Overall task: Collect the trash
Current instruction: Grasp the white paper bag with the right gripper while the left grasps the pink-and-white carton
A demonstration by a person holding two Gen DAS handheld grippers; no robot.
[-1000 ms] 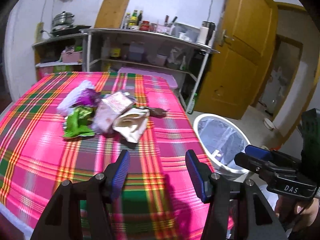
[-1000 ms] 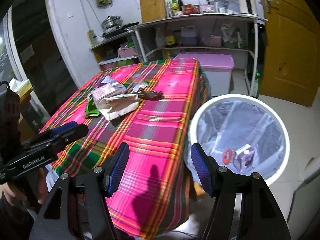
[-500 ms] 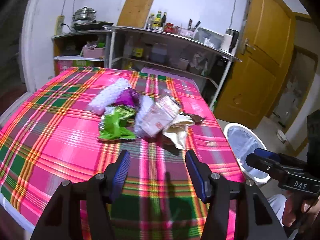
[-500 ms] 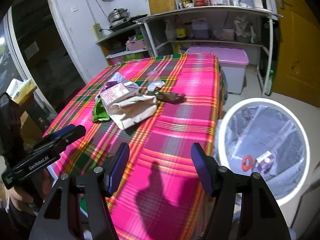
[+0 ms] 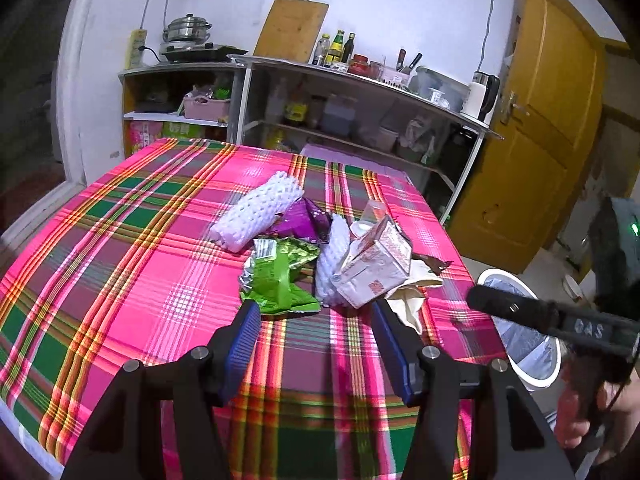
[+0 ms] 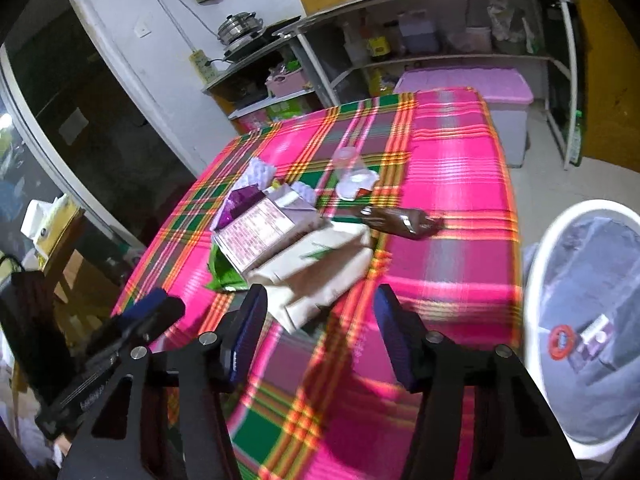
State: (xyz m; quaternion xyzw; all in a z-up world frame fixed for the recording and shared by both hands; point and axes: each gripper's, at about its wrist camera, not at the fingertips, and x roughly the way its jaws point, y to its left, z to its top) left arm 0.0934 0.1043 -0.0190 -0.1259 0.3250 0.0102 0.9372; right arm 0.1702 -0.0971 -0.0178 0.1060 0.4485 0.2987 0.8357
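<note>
Left wrist view: left gripper [image 5: 314, 330] is hovering, fingers spread, empty.
Right gripper [image 6: 320, 326]: jaws are closing, nothing between them.
Trash pile [image 5: 320, 256]: lying mid-tablecloth [image 5: 120, 264].
Bin [image 6: 584, 320]: standing beside the table.

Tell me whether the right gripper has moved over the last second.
Yes. The right gripper has closed in on the trash pile: the beige paper bag now sits just ahead of its fingers, and the bin has slid rightward.

White letters "DAS" on the black right gripper [image 5: 472, 300]; print on the pink carton [image 6: 256, 236] illegible.
</note>
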